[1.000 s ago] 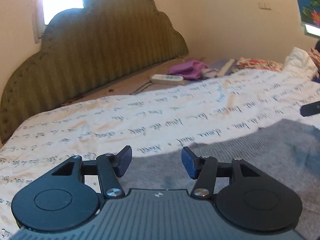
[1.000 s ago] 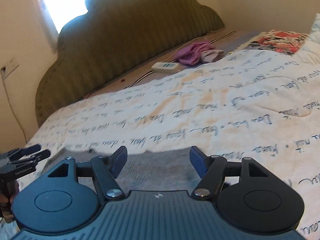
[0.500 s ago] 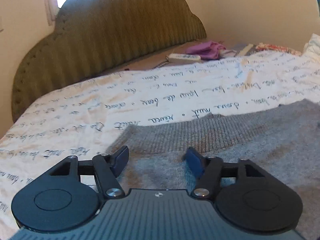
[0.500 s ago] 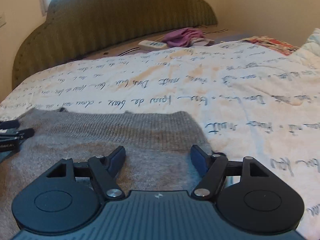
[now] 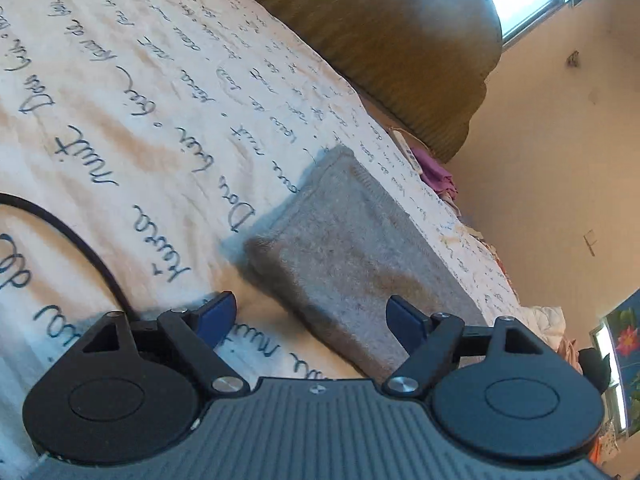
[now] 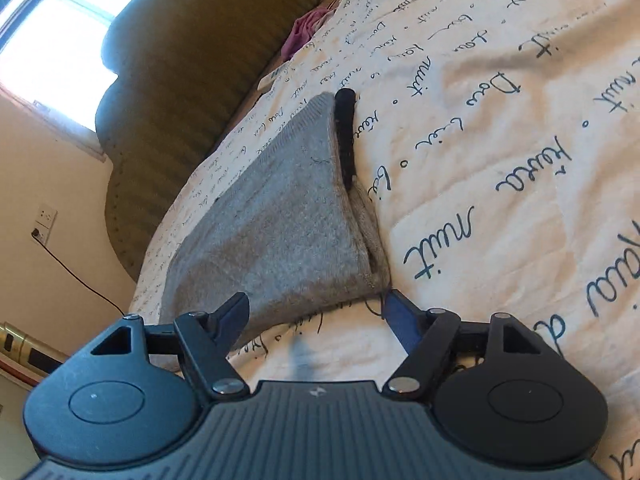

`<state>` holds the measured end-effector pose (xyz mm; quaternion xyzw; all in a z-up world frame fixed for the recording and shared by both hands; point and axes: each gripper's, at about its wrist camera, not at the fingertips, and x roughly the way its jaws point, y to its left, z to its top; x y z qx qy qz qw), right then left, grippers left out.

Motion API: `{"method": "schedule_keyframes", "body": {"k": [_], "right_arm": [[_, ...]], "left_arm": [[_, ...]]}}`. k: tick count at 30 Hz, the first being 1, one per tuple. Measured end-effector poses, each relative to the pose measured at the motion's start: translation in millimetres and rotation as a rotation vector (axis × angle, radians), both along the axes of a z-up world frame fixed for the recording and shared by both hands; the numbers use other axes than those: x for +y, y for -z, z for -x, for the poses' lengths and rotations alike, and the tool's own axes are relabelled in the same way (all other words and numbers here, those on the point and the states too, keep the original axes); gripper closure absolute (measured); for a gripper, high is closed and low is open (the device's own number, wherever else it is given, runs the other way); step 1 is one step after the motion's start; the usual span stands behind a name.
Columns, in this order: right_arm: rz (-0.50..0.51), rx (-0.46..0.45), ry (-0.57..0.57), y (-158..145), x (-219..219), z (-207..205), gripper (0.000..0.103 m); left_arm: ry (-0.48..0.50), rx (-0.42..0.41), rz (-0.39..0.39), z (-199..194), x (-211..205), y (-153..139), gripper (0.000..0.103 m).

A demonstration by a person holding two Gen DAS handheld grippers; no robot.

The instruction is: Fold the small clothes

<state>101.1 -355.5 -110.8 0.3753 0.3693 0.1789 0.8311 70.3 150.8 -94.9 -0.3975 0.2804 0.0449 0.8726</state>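
A folded grey knit garment [image 5: 352,252] lies flat on the white bedspread with blue script [image 5: 132,92]. It also shows in the right wrist view [image 6: 280,224], with a dark strip [image 6: 346,132] along its right edge. My left gripper [image 5: 310,318] is open and empty, tilted, just short of the garment's near edge. My right gripper [image 6: 316,316] is open and empty, tilted, at the garment's near corner.
A green padded headboard [image 5: 400,40] stands at the bed's far end. A purple cloth [image 5: 438,176] and a white remote [image 5: 408,148] lie near it. A black cable [image 5: 72,236] crosses the bedspread by my left gripper. A wall socket with a cord [image 6: 44,220] is at left.
Both grippers have tilted sharply and pulled back from over the garment. The garment now lies as a narrower folded shape. Both stay open.
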Motion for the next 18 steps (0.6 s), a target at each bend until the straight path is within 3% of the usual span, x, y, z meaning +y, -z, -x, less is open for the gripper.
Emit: {"method": "schedule_keyframes", "body": {"k": [4, 7, 8, 9, 10, 11, 12, 15, 18], "right_arm": [[-0.119, 0.017, 0.001, 4, 5, -22, 0.028], [-0.156, 0.018, 0.055, 12, 10, -35, 0.030], [-0.161, 0.016, 0.067, 14, 12, -37, 0.031], [-0.152, 0.013, 0.074, 14, 15, -38, 0.043], [-0.147, 0.017, 0.070, 14, 17, -41, 0.069], [-0.147, 0.026, 0.060, 16, 20, -43, 0.080], [-0.143, 0.027, 0.053, 16, 22, -44, 0.089], [-0.115, 0.003, 0.050, 11, 24, -46, 0.095], [-0.138, -0.051, 0.047, -6, 18, -46, 0.096]], "left_arm": [[0.051, -0.022, 0.207, -22, 1, 8, 0.018], [0.004, -0.001, 0.209, -34, -3, 15, 0.023], [-0.004, 0.012, 0.197, -37, -4, 15, 0.031], [-0.013, 0.029, 0.195, -41, -4, 16, 0.048], [-0.018, 0.054, 0.195, -45, -4, 18, 0.062], [-0.008, 0.087, 0.202, -49, -3, 21, 0.093], [0.001, 0.123, 0.215, -53, 0, 27, 0.096], [-0.005, 0.118, 0.198, -50, 1, 26, 0.097], [0.007, 0.065, 0.132, -42, -3, 4, 0.098]]}}
